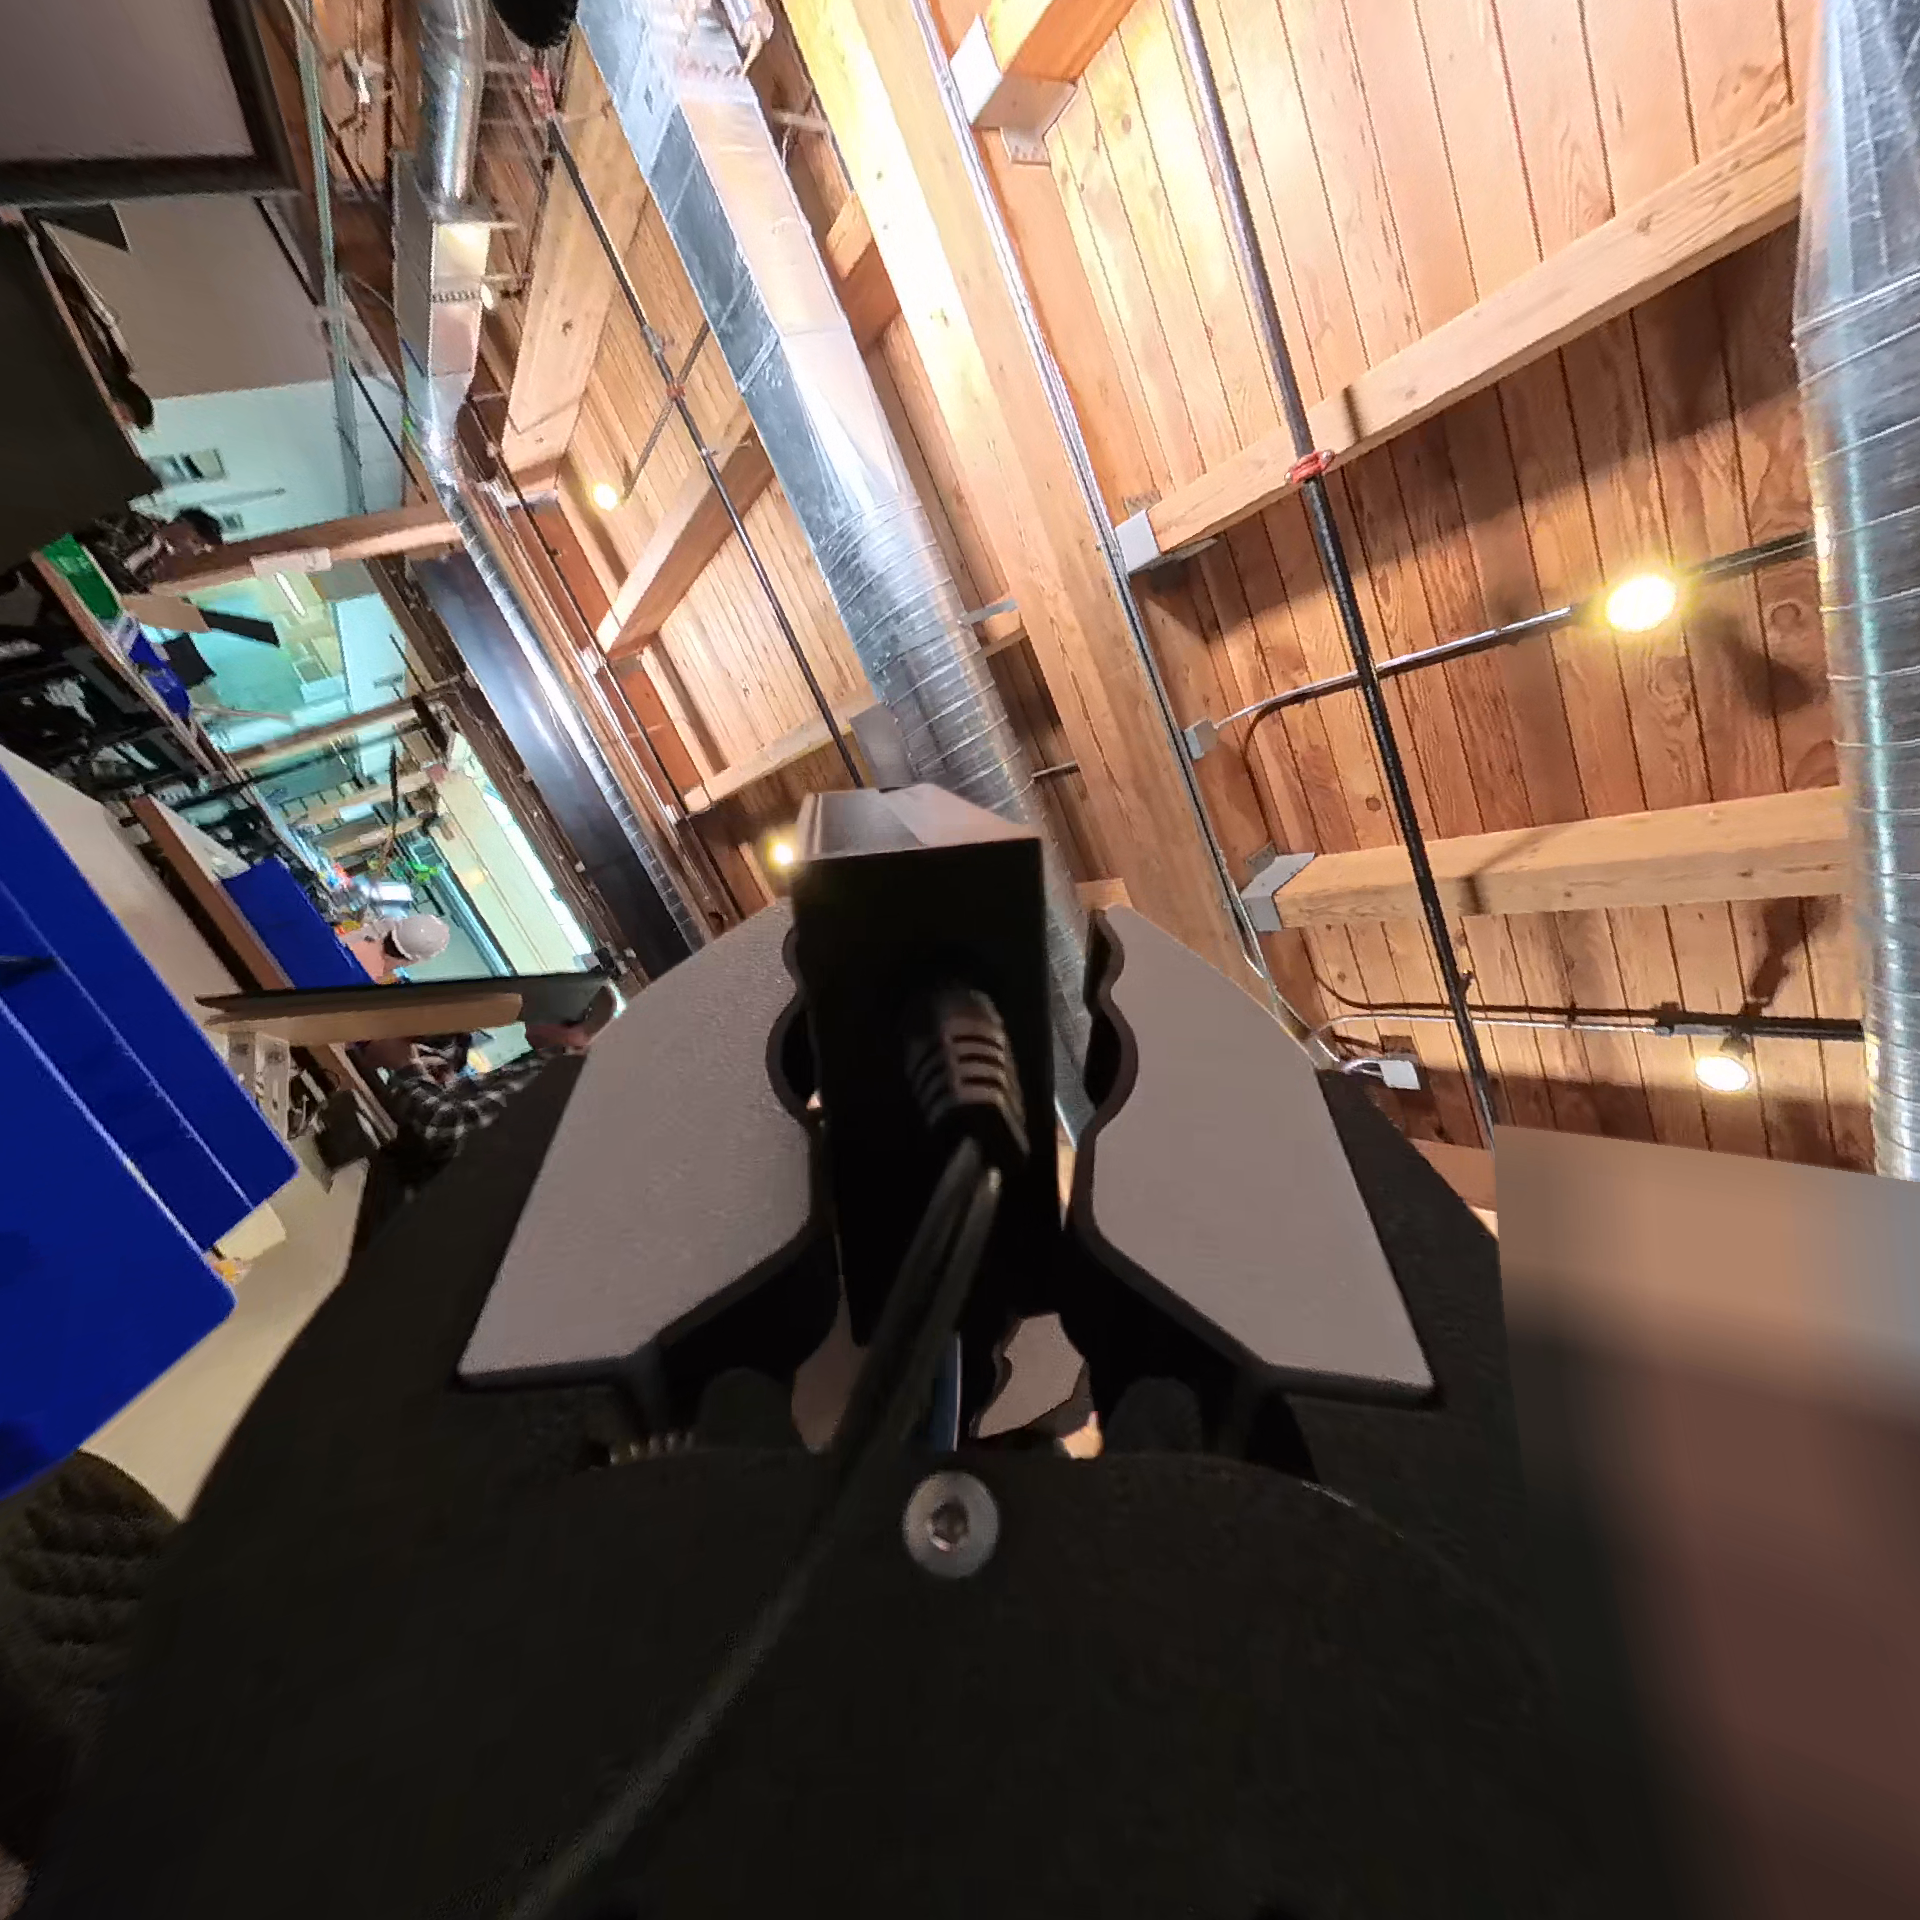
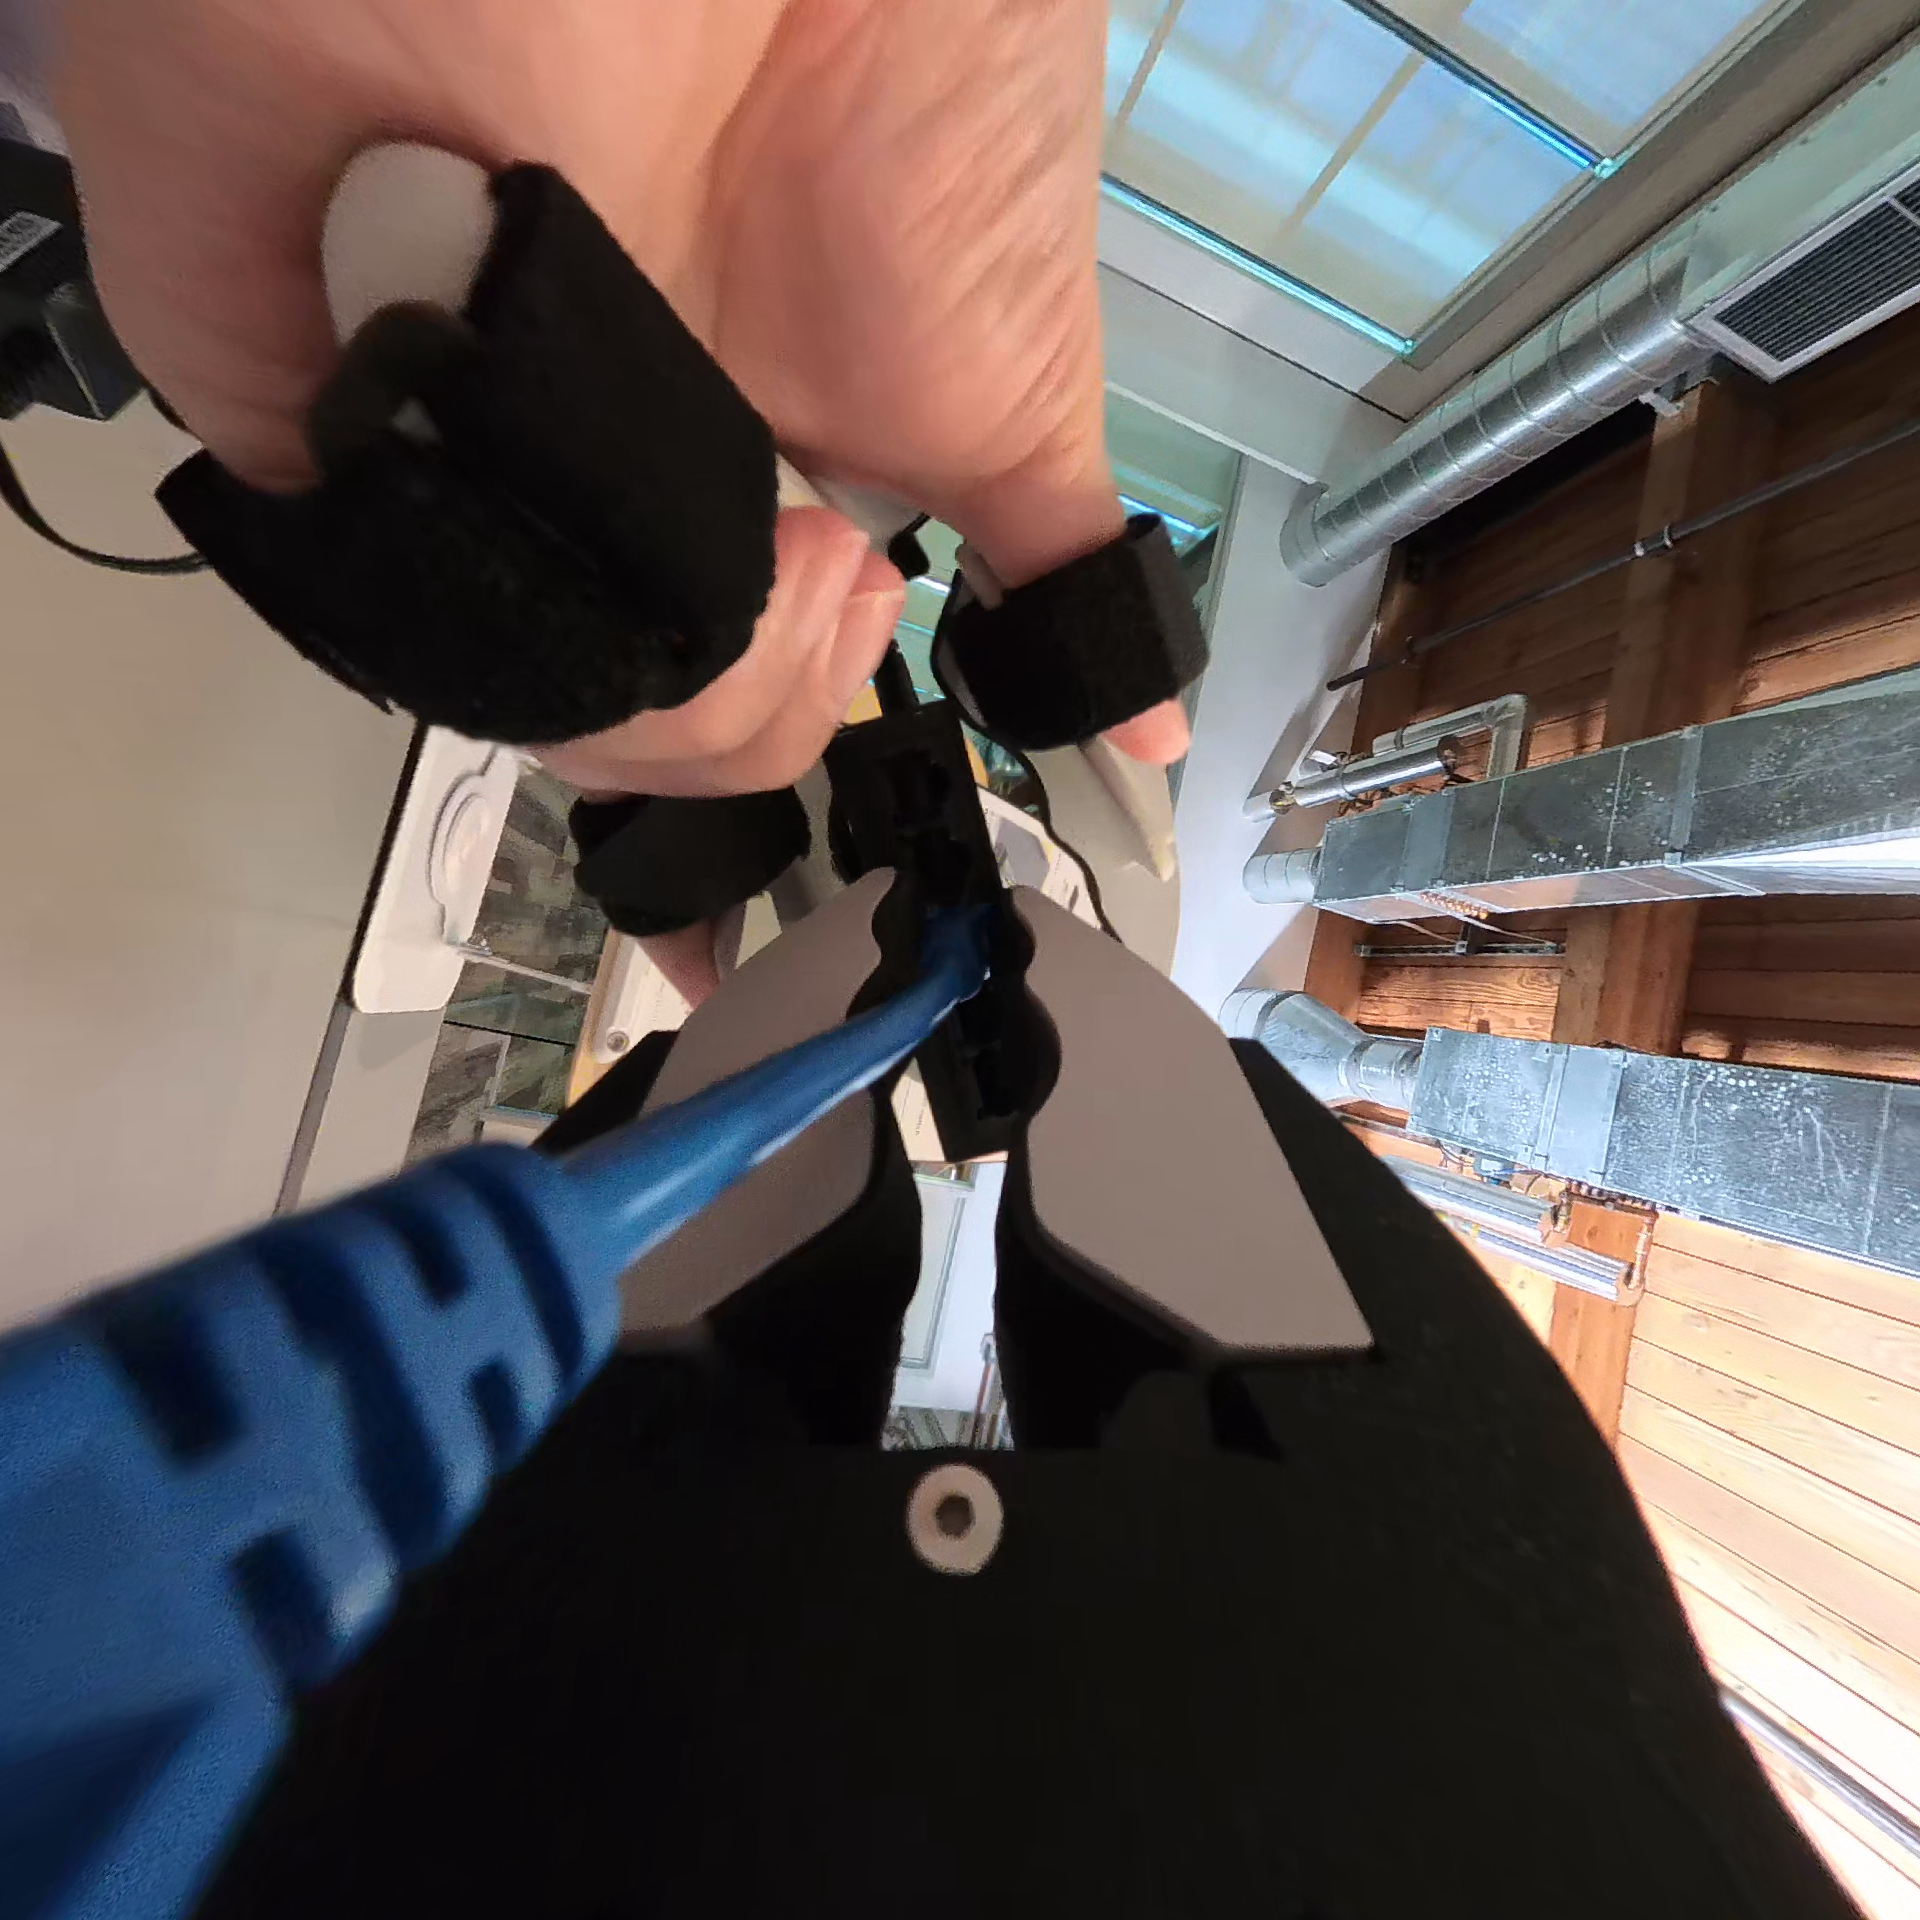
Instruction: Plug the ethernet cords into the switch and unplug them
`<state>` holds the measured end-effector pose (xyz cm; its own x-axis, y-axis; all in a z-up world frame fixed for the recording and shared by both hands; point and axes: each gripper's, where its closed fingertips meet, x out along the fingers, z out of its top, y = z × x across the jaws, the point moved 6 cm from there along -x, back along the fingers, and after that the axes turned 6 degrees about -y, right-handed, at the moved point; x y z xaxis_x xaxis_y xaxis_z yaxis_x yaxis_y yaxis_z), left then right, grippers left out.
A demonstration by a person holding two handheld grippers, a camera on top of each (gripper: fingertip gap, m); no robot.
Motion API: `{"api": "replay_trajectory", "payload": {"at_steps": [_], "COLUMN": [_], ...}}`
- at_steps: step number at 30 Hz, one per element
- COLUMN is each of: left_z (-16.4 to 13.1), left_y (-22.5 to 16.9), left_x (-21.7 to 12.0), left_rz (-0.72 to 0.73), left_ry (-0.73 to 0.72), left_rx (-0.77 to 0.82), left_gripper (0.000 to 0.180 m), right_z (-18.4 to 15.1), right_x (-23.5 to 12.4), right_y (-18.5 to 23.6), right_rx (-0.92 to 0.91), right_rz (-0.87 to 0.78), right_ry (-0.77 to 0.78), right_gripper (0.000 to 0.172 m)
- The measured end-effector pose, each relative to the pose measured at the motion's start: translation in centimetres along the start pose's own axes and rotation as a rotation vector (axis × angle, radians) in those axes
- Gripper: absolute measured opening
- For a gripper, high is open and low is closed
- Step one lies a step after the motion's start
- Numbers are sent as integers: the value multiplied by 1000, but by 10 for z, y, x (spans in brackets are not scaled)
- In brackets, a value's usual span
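Left gripper [image 1: 945, 935]: tilted up toward a plank ceiling [image 1: 1403, 260], jaws moderately wide. Black switch [image 1: 914, 904] stands end-on between them; the left finger [image 1: 675, 1122] lies against its side, the right finger [image 1: 1226, 1122] stands just apart, with a sliver of duct [image 1: 790, 364] showing through the gap, so the switch is not clamped. A black plug [image 1: 966, 1060] sits in the switch's near face, its lead running back over the gripper body. Right gripper [image 2: 951, 925]: also aimed upward, jaws narrow, tips closed on a blue cord [image 2: 727, 1112] where it meets the switch [image 2: 914, 790]; the contact is blurred. The cord's ribbed boot [image 2: 260, 1455] looms at lower left, close to the lens. A hand [image 2: 644, 312] with black finger straps hangs over the switch and hides its far end. Surroundings: lamps [image 1: 1640, 601], blue bins [image 1: 104, 1039], and a distant person in a white helmet [image 1: 416, 935]. Left view only: plug, bins. Right view only: cord, hand, skylight [image 2: 1351, 135], square ducts [image 2: 1662, 810].
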<state>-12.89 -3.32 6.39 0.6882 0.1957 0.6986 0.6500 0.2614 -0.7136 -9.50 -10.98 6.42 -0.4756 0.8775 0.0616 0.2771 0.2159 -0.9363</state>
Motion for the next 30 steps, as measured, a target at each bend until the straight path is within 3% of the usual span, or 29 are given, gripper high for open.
{"api": "replay_trajectory", "payload": {"at_steps": [6,20,25,30], "left_z": [6,8,5,9], "left_y": [0,-9,-7,0], "left_x": [-2,1,5,4], "left_rz": [-10,-19,43,81], "left_ry": [30,74,130,175], "left_rx": [-20,-75,-131,-75], "left_gripper": [47,45,45,45], "right_z": [3,14,8,4], "right_x": [6,4,1,-2], "right_y": [0,-4,-5,5], "right_rx": [17,-203,-99,-12], "right_rz": [28,23,-18,-54], "right_ry": [15,55,-13,-25], "right_gripper": [13,12,13,15]}}
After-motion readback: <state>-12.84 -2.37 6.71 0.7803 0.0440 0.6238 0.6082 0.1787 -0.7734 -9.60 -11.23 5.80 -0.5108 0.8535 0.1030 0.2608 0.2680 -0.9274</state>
